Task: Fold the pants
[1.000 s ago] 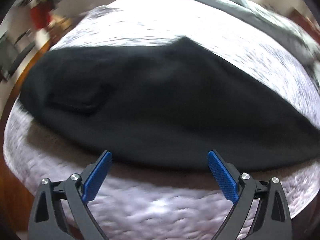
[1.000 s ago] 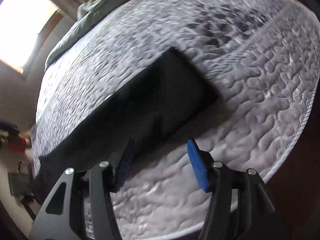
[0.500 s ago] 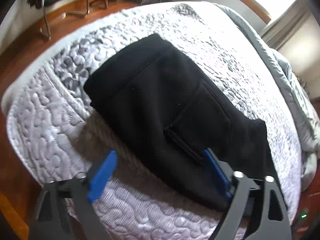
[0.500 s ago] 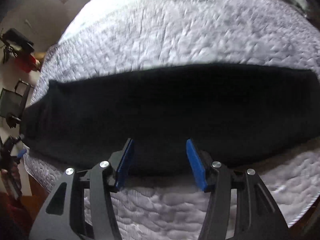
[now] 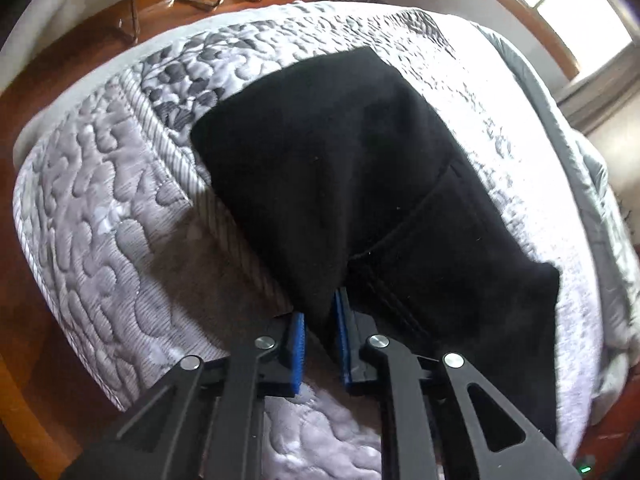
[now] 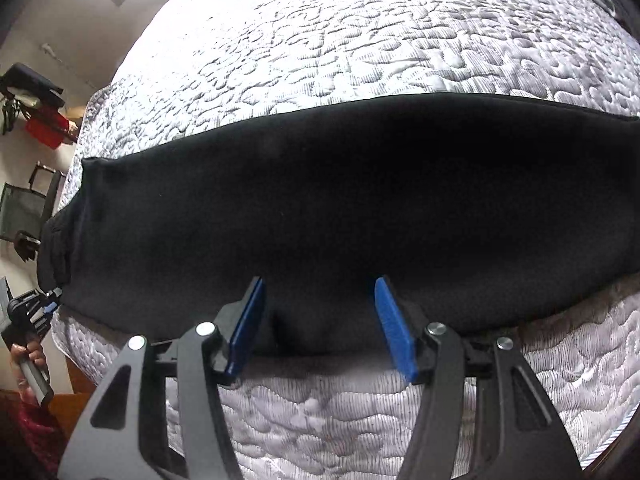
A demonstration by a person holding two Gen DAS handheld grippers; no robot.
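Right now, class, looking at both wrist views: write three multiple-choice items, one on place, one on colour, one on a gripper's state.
1. Where do the black pants lie?
A. on the quilted mattress
B. on the wooden floor
C. over a chair

2. What colour are the gripper pads?
A. red
B. blue
C. white

3. How does the left gripper stand?
A. wide open above the fabric
B. out of view
C. having just closed, pinching a fold at the pants' near edge

Key: 1 A, quilting surrounds the pants; 2 B, both views show blue pads; 3 C, black fabric sits squeezed between the pads, while the right gripper is open.
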